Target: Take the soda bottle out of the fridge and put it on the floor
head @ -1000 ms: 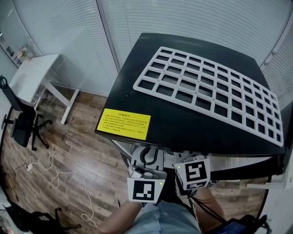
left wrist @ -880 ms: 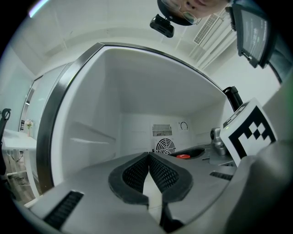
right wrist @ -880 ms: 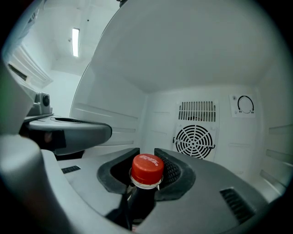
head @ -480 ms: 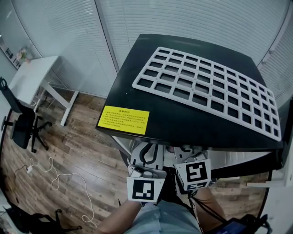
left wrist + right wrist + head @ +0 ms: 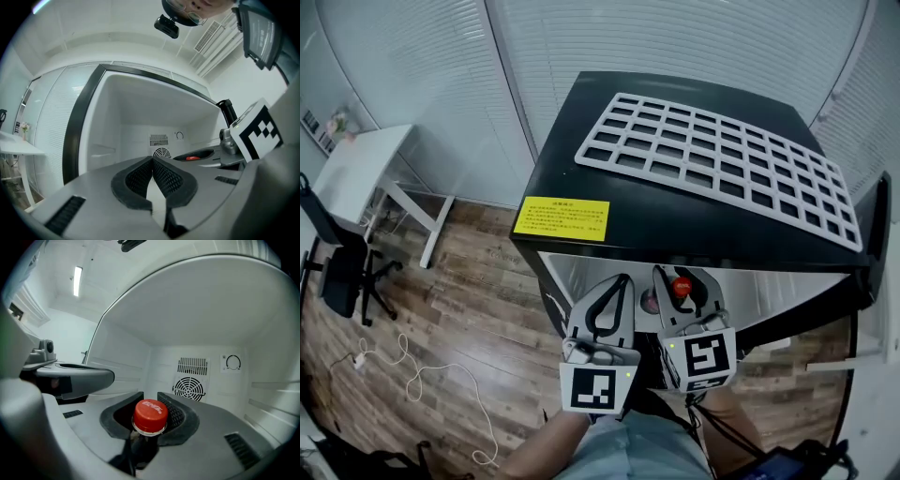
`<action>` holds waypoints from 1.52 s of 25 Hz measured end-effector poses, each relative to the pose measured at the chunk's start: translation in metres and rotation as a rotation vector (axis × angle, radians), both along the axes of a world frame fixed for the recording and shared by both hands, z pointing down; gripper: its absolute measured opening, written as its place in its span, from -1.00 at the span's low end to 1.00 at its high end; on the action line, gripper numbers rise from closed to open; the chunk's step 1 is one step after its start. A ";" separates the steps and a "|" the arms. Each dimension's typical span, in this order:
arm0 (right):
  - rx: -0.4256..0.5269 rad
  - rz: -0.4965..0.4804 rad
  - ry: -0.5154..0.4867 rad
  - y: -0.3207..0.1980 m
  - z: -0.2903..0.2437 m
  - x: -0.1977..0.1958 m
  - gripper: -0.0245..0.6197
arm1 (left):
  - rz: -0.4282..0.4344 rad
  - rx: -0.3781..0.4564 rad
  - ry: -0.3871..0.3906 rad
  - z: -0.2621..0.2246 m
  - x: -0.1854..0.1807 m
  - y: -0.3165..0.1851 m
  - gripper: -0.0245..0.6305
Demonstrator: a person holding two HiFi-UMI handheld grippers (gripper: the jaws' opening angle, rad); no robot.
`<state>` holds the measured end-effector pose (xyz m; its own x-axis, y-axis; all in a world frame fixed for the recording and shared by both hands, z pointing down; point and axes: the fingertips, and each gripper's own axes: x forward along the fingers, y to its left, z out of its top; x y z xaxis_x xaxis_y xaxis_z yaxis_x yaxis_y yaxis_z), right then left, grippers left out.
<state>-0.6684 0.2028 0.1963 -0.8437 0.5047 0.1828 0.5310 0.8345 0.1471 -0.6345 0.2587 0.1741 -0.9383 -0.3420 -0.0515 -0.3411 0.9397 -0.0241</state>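
Drawn back to fridge (image 5: 567, 164) mouth since a sec ago, soda bottle (image 5: 150, 416) neck-pinched in R gripper (image 5: 682, 278), at 3 o'clock of empty, pressed-together L gripper (image 5: 152, 161); prob. floor next.

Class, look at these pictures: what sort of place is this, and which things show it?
Probably an office or lab room: window blinds, a white desk with a black office chair on a wood floor, and a small black fridge.
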 end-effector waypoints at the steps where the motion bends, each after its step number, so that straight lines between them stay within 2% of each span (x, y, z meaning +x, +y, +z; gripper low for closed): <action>1: -0.002 0.007 0.000 0.000 -0.003 0.005 -0.60 | 0.004 0.003 -0.003 -0.002 0.004 0.001 -0.88; 9: 0.004 0.050 -0.011 -0.005 -0.008 0.017 -0.60 | 0.068 0.008 -0.024 -0.008 0.009 -0.001 -0.87; 17: -0.018 0.161 -0.020 -0.021 -0.014 0.075 -0.60 | 0.151 0.004 -0.057 -0.020 0.056 -0.009 -0.87; 25: -0.040 0.232 -0.016 -0.027 -0.013 0.134 -0.60 | 0.219 -0.004 -0.039 -0.017 0.104 -0.007 -0.87; 32: -0.079 0.296 0.003 -0.045 -0.006 0.179 -0.60 | 0.280 0.033 0.011 -0.004 0.121 -0.025 -0.87; 35: -0.092 0.341 0.002 -0.064 -0.003 0.198 -0.60 | 0.321 0.010 0.020 0.003 0.125 -0.040 -0.87; 38: -0.101 0.408 -0.045 -0.090 -0.007 0.215 -0.60 | 0.365 -0.017 0.009 0.006 0.132 -0.064 -0.87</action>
<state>-0.4537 0.1127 0.1892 -0.9840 0.1414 0.1081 0.1493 0.9864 0.0691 -0.5025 0.1949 0.1797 -0.7547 -0.6551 -0.0353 -0.6542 0.7555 -0.0344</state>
